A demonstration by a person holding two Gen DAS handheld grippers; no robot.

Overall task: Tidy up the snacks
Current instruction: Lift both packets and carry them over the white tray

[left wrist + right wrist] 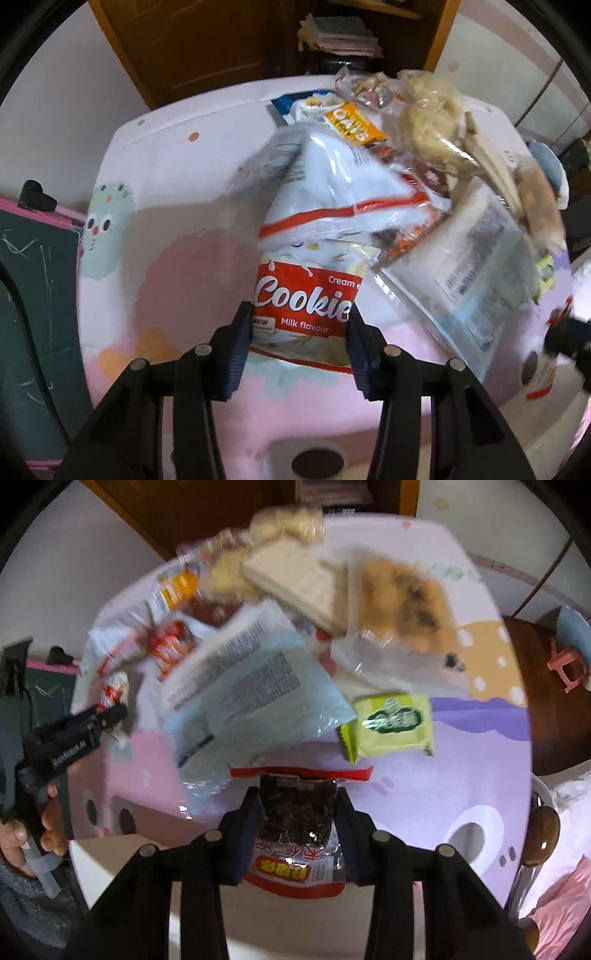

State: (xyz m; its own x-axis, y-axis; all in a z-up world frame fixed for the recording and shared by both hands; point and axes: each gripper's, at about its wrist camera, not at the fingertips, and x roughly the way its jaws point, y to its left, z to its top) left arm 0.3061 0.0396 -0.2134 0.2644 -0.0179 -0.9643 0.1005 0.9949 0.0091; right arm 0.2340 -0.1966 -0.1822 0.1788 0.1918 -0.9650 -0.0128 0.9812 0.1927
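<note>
Both hand-held grippers clamped on snack packets; sorting barely begun.

The left hand-held gripper (299, 332) grips a glossy red-and-white plastic cookie packet (306, 295) at its lower end. The right hand-held gripper (297, 812) pinches a crinkly clear packet of dark dried snack with a red label (295, 819). Judged early: the remaining snacks lie in one loose heap on the pastel cartoon-printed tabletop (177, 280): an orange oats sachet (351, 122), a flat pale-blue printed film bag (243, 686), a matte green square wafer pack (391, 723) and clear bags of pale biscuits (428, 110). No grouping is visible yet.
</note>
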